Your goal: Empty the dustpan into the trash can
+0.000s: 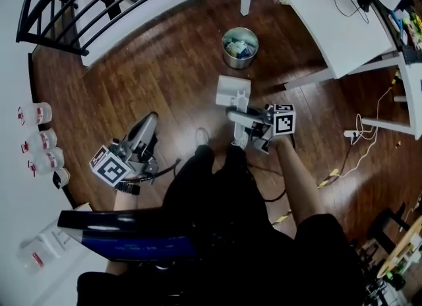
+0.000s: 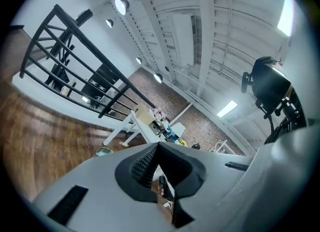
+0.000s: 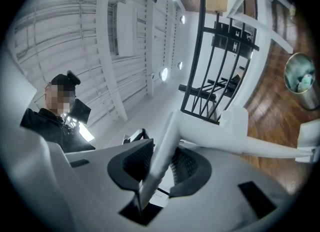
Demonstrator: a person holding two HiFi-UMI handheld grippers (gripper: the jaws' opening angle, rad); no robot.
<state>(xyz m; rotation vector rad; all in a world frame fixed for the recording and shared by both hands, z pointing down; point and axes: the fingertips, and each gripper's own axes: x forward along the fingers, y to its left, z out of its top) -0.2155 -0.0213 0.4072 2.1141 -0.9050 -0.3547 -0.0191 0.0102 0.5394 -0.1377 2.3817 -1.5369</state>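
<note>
**Dustpan held short of the can**
Right gripper (image 3: 159,162) jaws pinch the dustpan (image 1: 233,91) by its thin handle, with the pan over floor (image 1: 165,67), near the trash can (image 1: 239,47) but not above it. Left gripper (image 2: 162,173) is closed and empty. Tipping here would likely spill dirt, and the pan could swivel.

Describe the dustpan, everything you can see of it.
The dustpan is white and looks like plastic, with a flat squarish pan and a long thin handle. The right gripper is clamped on that handle and seems to hold the pan clear of the wood floor, just short of the trash can. Nothing else touches it. Any dirt in it cannot be made out.
</note>
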